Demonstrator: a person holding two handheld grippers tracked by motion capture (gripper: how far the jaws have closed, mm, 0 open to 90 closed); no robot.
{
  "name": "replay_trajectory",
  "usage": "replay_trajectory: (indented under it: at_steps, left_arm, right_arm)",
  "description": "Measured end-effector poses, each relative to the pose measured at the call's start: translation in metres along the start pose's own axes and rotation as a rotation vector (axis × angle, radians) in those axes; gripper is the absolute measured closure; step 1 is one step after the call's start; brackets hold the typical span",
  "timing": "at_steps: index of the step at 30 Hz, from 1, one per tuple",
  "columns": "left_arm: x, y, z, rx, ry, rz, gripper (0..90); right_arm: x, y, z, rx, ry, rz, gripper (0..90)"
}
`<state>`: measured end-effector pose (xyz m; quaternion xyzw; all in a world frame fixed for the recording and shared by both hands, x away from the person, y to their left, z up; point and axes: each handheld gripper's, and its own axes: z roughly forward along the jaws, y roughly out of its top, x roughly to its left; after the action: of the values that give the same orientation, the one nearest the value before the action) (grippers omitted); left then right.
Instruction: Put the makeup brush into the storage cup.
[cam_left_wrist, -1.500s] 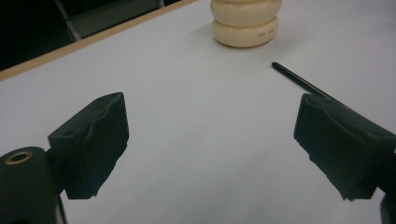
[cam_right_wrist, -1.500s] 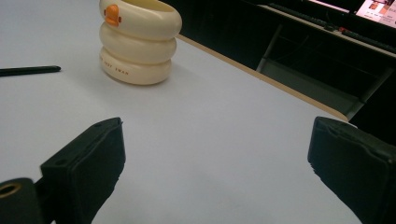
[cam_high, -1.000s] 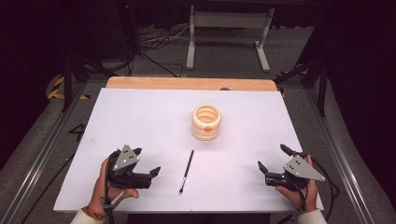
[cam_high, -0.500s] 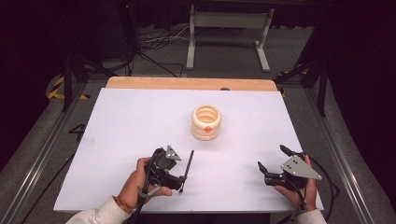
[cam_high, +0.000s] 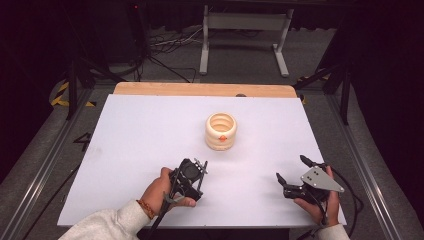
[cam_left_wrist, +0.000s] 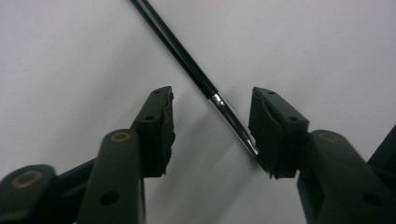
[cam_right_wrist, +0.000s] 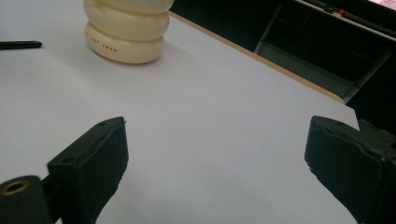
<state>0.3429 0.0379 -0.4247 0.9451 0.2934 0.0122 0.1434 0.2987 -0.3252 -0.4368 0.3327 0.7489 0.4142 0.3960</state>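
A thin black pen (cam_left_wrist: 194, 74) with a silver band lies slantwise on the white table (cam_high: 125, 150). My left gripper (cam_left_wrist: 213, 100) points down over it, the pen between the jaws, its near end by the right pad (cam_left_wrist: 275, 133). The jaws have just been closing, and a gap remains at the left pad. In the high view my left gripper (cam_high: 192, 176) covers the pen near the front edge. My right gripper (cam_high: 291, 168) rests at the front right, open and empty (cam_right_wrist: 215, 140). A cream ribbed holder (cam_high: 220, 131) stands mid-table, upright (cam_right_wrist: 126, 28). The pen's far tip (cam_right_wrist: 18, 45) lies left of it.
A wooden strip (cam_high: 200, 90) runs along the table's far edge. Beyond it stand a grey metal frame (cam_high: 245, 22) and loose cables (cam_high: 160, 47) on the dark floor. Dark rails flank both sides of the table.
My left hand has moved right from the front left to the pen and tipped down over it, its jaws narrower. The right gripper has kept still.
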Motion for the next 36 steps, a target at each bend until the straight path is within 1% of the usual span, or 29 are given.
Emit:
replay_trajectory:
  at_steps: [1,2,3,4,6,7,8,9,10,11,12,14,15,16,17,18,19,21,22,24,26,28,29,30,32,33,34,35,36]
  left_arm:
    - [-0.002,0.0,0.003,0.016,0.027,0.022,57.6]
    - [-0.003,0.001,0.002,0.027,0.032,0.043,57.9]
    - [-0.003,0.001,0.002,0.027,0.032,0.043,59.8]
    - [-0.006,0.002,0.002,0.048,0.032,0.087,64.4]
    - [-0.008,0.002,0.002,0.051,0.034,0.094,69.0]
    - [-0.009,0.003,0.002,0.057,0.036,0.117,73.3]
    - [-0.01,0.005,0.002,0.08,0.033,0.153,75.6]
    - [-0.01,0.005,0.002,0.08,0.033,0.153,76.7]
    - [-0.01,0.007,0.002,0.099,0.032,0.179,76.7]
    - [-0.009,0.009,0.002,0.106,0.02,0.182,79.4]
    - [-0.008,0.011,0.002,0.126,0.022,0.205,82.8]
    - [-0.006,0.014,0.002,0.147,0.004,0.226,83.8]
    - [-0.006,0.015,0.002,0.157,0.003,0.228,83.8]
    - [-0.007,0.016,0.003,0.16,0.004,0.241,83.8]
    - [-0.006,0.019,0.002,0.181,-0.001,0.26,83.9]
    - [-0.006,0.019,0.002,0.181,-0.001,0.26,84.0]
    - [-0.006,0.02,0.002,0.183,0.018,0.277,84.0]
    - [-0.004,0.021,0.001,0.18,0.029,0.275,84.0]
    - [0.001,0.021,-0.003,0.164,0.021,0.262,84.0]
    - [0.005,0.022,-0.006,0.152,0.018,0.267,84.0]
    - [0.008,0.023,-0.01,0.148,0.018,0.256,84.0]
    - [0.013,0.025,-0.017,0.139,0.016,0.257,84.0]
    - [0.014,0.026,-0.02,0.136,0.016,0.245,84.0]
    - [0.017,0.027,-0.023,0.13,0.019,0.251,84.0]
    - [0.019,0.028,-0.025,0.13,0.022,0.247,84.0]
    - [0.02,0.029,-0.026,0.142,0.028,0.256,84.0]
    - [0.02,0.029,-0.025,0.155,0.031,0.254,84.0]
    - [0.021,0.03,-0.022,0.176,0.028,0.263,84.0]
    - [0.02,0.03,-0.02,0.195,0.031,0.272,84.0]
  right_arm:
    - [-0.001,0.0,0.0,-0.001,0.0,0.008,6.6]
    - [-0.001,-0.001,0.0,0.0,0.002,0.009,6.6]
    - [-0.001,-0.001,0.0,0.001,0.001,0.01,6.6]
    - [-0.002,-0.001,0.0,0.003,0.0,0.009,6.6]
    - [-0.002,-0.001,0.0,0.001,0.001,0.011,6.6]
    - [-0.001,-0.001,0.0,0.001,0.0,0.011,6.6]
    - [-0.001,-0.001,0.0,0.002,0.001,0.01,6.6]
    - [-0.001,-0.001,0.0,0.002,0.001,0.01,6.6]
    - [-0.001,-0.001,0.0,0.005,0.001,0.009,6.6]
    - [-0.001,0.0,0.0,0.005,0.004,0.008,6.6]
    - [0.0,0.0,0.001,0.003,0.004,0.007,6.6]
    - [0.001,0.0,0.0,0.003,0.007,0.001,6.6]
    - [0.001,0.001,0.0,-0.002,0.009,-0.004,6.6]
    - [0.002,0.002,-0.001,-0.003,0.006,-0.015,6.6]
    - [0.003,0.002,-0.001,-0.007,0.01,-0.02,6.4]
    - [0.004,0.003,-0.002,-0.016,0.02,-0.023,6.2]
    - [0.005,0.004,-0.002,-0.023,0.027,-0.032,6.8]
    - [0.007,0.005,-0.003,-0.026,0.033,-0.04,7.5]
    - [0.011,0.008,-0.005,-0.041,0.039,-0.069,8.7]
    - [0.014,0.011,-0.007,-0.047,0.052,-0.077,10.7]
    - [0.016,0.012,-0.007,-0.051,0.045,-0.089,11.6]
    - [0.019,0.016,-0.008,-0.061,0.067,-0.104,12.5]
    - [0.021,0.018,-0.009,-0.064,0.069,-0.112,13.1]
    - [0.022,0.019,-0.009,-0.069,0.08,-0.11,13.6]
    - [0.027,0.024,-0.008,-0.056,0.083,-0.126,13.9]
    - [0.027,0.024,-0.008,-0.056,0.083,-0.126,13.9]
    - [0.031,0.026,-0.007,-0.051,0.085,-0.143,14.7]
    - [0.036,0.028,-0.004,-0.032,0.087,-0.164,15.0]
    - [0.042,0.031,-0.001,-0.026,0.104,-0.198,15.0]
